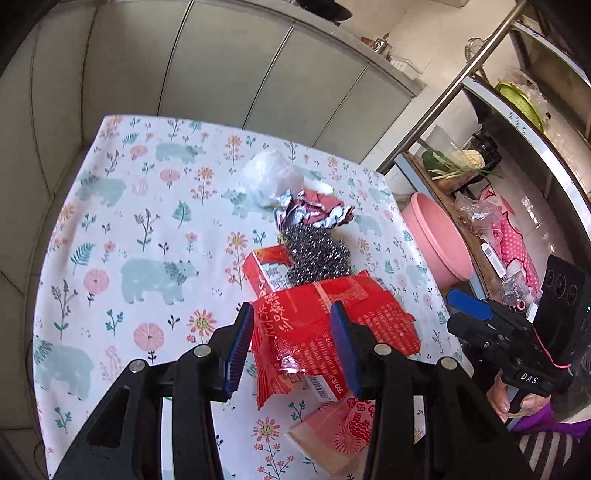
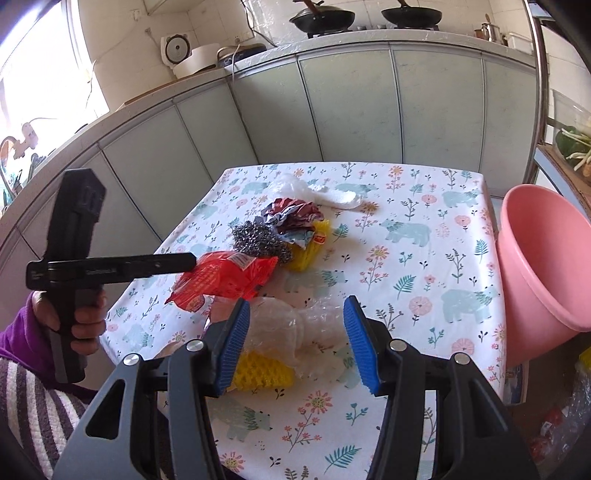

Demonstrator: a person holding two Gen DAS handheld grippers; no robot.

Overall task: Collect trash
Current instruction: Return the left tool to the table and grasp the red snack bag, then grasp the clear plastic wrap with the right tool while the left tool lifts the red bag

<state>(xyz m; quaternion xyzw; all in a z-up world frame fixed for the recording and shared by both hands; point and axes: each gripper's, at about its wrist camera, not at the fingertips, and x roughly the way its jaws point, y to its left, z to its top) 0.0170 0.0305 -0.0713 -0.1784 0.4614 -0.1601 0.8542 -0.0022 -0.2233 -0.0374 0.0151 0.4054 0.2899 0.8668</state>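
Left wrist view: left gripper (image 1: 291, 343) stands part-open astride the red wrapper (image 1: 332, 325) on the floral tablecloth (image 1: 129, 221), contact uncertain; right gripper (image 2: 295, 343) gapes over clear plastic (image 2: 291, 328), gripping nothing.

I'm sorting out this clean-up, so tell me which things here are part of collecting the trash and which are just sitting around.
Job:
red wrapper
steel scourer
crumpled foil wrapper
clear plastic bag
yellow foam net
pink basin, likely the bin

Just lying about:
floral tablecloth
woks on the stove
rice cooker
green colander
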